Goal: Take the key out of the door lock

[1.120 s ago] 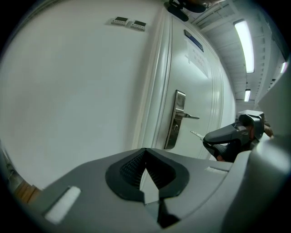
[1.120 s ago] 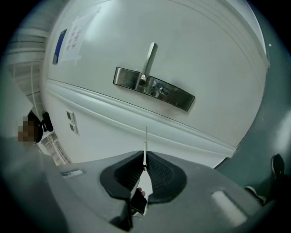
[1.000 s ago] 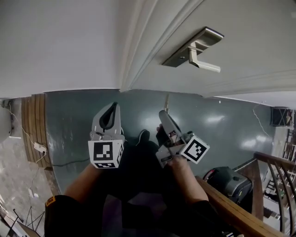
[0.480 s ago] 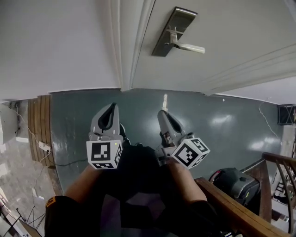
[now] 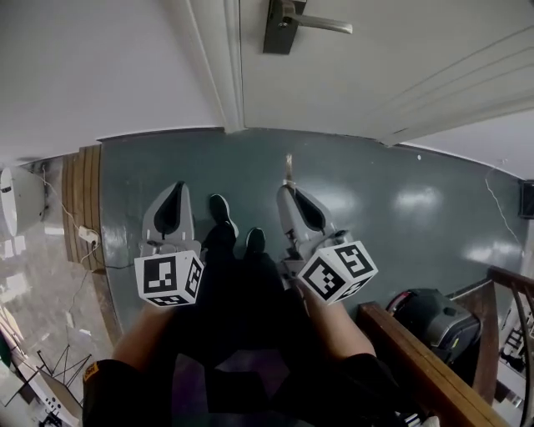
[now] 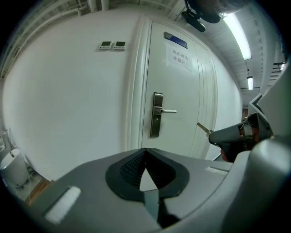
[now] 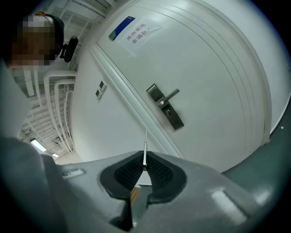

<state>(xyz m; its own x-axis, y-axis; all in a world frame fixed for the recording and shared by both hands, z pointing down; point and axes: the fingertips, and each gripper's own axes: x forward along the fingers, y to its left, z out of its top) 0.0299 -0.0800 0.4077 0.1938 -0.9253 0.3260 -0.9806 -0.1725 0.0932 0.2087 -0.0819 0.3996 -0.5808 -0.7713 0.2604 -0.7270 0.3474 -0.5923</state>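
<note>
Grey jaws closed on nothing: that's my left gripper [image 5: 176, 193]. To its right, my right gripper [image 5: 289, 192] pinches the key [image 7: 145, 148] by one end, out of the lock [image 5: 279, 25] and well apart from the door [image 5: 375, 75]. I judge it light, stiff and slick, so a flat pinch near the head suits. It looks like pale metal, a slim blade seen edge-on.
</note>
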